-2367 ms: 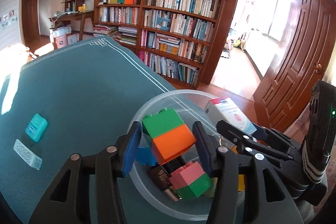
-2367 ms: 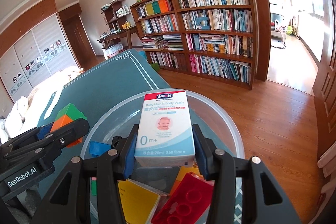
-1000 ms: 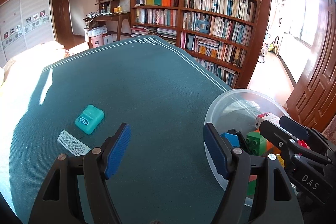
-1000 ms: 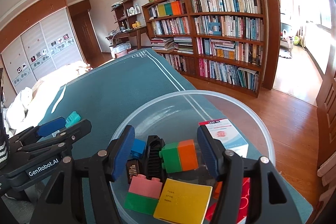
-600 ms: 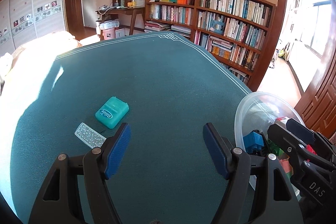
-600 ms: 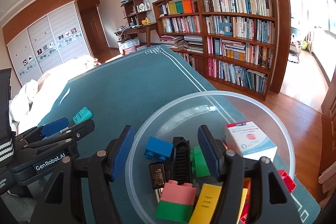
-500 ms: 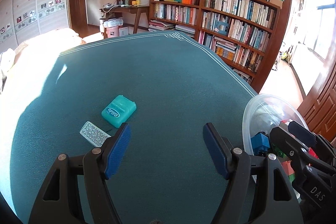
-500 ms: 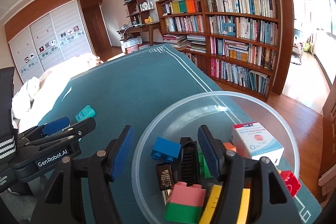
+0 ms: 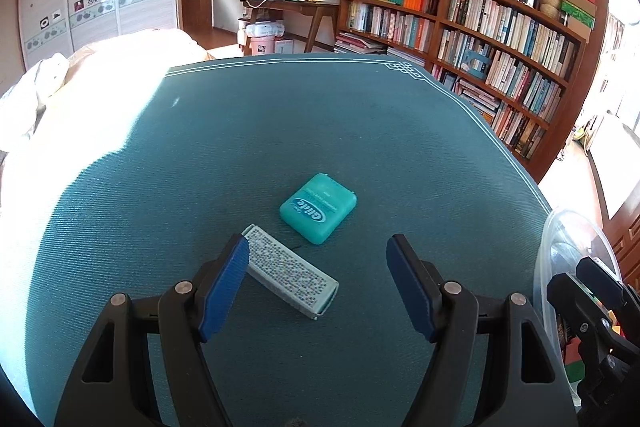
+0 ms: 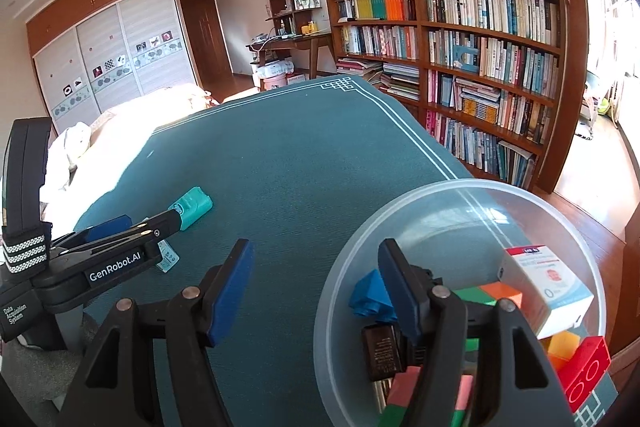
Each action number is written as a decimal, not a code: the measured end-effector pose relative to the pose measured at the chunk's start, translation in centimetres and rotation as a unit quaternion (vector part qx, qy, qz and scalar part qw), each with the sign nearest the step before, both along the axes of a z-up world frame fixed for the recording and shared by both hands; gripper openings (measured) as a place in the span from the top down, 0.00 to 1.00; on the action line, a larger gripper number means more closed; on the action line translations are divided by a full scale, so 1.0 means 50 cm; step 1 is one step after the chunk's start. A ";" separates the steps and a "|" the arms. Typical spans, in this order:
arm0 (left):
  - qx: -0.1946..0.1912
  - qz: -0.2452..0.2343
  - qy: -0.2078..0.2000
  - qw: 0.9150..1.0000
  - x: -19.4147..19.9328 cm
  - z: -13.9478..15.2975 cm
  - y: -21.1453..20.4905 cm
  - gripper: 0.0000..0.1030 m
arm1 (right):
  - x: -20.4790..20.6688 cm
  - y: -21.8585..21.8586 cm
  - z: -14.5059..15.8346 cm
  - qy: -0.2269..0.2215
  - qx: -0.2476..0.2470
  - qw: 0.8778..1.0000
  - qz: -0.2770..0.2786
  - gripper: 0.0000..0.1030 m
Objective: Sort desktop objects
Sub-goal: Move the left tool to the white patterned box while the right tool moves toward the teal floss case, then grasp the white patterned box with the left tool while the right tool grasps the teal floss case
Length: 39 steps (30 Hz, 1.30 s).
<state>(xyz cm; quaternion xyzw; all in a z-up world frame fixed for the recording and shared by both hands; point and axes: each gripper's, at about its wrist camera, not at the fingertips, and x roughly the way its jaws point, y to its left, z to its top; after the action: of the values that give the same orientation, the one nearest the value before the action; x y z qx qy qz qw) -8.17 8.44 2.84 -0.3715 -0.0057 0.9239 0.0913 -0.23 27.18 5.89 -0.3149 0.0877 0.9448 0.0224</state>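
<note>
The left tongs (image 9: 318, 283) are being held wide apart and empty above the teal worktop (image 9: 280, 131), angled down toward the last two loose items: a teal Glide floss case (image 9: 318, 207) and, just beside it on the near side, a flat grey speckled box (image 9: 290, 271). Whether the two are touching cannot be told. One end of the speckled box is being hidden behind the left blue pad (image 9: 224, 287), so the box is lying across the gap rather than squarely in it. The right tongs (image 10: 316, 291) are also being kept empty; their jaws have just been opening further, with nothing between them, and one pad is hanging over the rim of the clear plastic bowl (image 10: 460, 187), where the toy bricks (image 10: 584, 371), the baby-wash carton (image 10: 548, 291) and a black comb-like item are already lying. The step in hand is judged to be a pick of one of the remaining items for the bowl. For a clean pick, the left tongs are best being rolled until the pads face the long sides of the speckled box, then lowered until the tips are nearly brushing the cloth, since the box is lying low and flat. A skewed closure is likely to push it into the floss case.
</note>
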 end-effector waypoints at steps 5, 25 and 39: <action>0.002 0.034 -0.016 0.999 -0.018 -0.022 -0.035 0.28 | -0.011 -0.017 -0.010 -0.007 -0.001 1.000 0.014 0.32; 0.032 0.038 -0.037 0.998 -0.032 -0.046 -0.065 0.28 | -0.003 -0.062 -0.035 -0.020 0.008 0.999 0.047 0.30; 0.055 0.031 -0.058 0.996 -0.020 -0.052 -0.094 0.26 | -0.003 -0.072 -0.036 -0.017 0.014 0.998 0.053 0.30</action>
<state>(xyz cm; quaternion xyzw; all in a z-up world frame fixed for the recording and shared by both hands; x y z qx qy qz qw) -9.14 3.73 0.26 -0.4189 -0.0735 0.9013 0.0827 -0.36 23.57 4.10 -0.3346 0.0574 0.9404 -0.0222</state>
